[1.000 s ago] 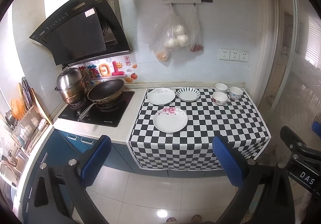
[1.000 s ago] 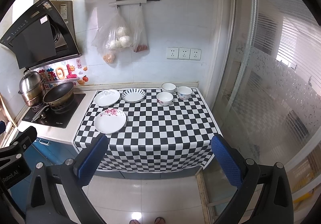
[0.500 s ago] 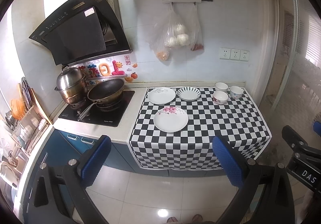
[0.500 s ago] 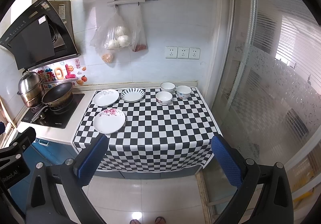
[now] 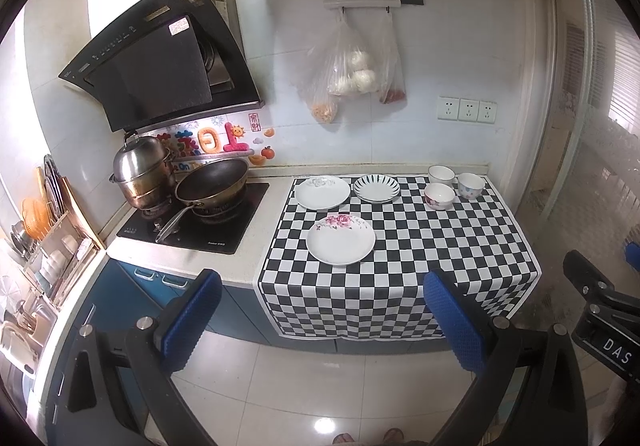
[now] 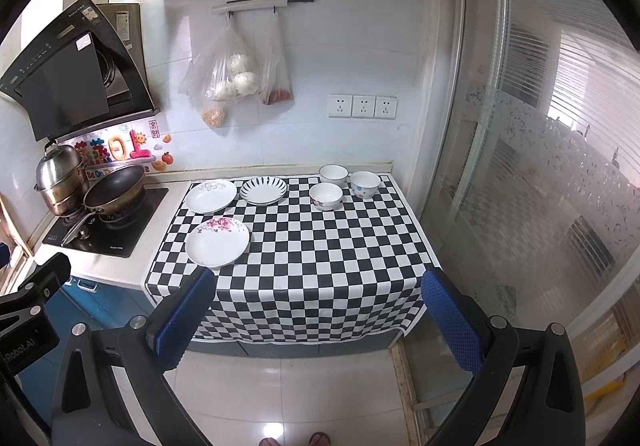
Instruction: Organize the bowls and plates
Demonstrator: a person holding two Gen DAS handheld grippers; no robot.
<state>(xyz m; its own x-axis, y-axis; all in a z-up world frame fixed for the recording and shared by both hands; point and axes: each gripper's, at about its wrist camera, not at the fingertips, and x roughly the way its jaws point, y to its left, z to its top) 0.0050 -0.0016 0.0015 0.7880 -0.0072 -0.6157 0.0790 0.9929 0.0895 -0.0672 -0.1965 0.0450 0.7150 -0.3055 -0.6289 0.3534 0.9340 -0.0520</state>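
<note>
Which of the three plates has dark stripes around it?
The striped plate, back row, right of the plain white plate. The front plate has pink flowers instead.

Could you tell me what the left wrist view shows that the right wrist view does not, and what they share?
Only the left wrist view shows the dish rack beside the stove. Only the right wrist view shows the frosted glass door. Both share the checkered cloth with three plates and three bowls, including the floral plate, the wok, and both grippers open.
</note>
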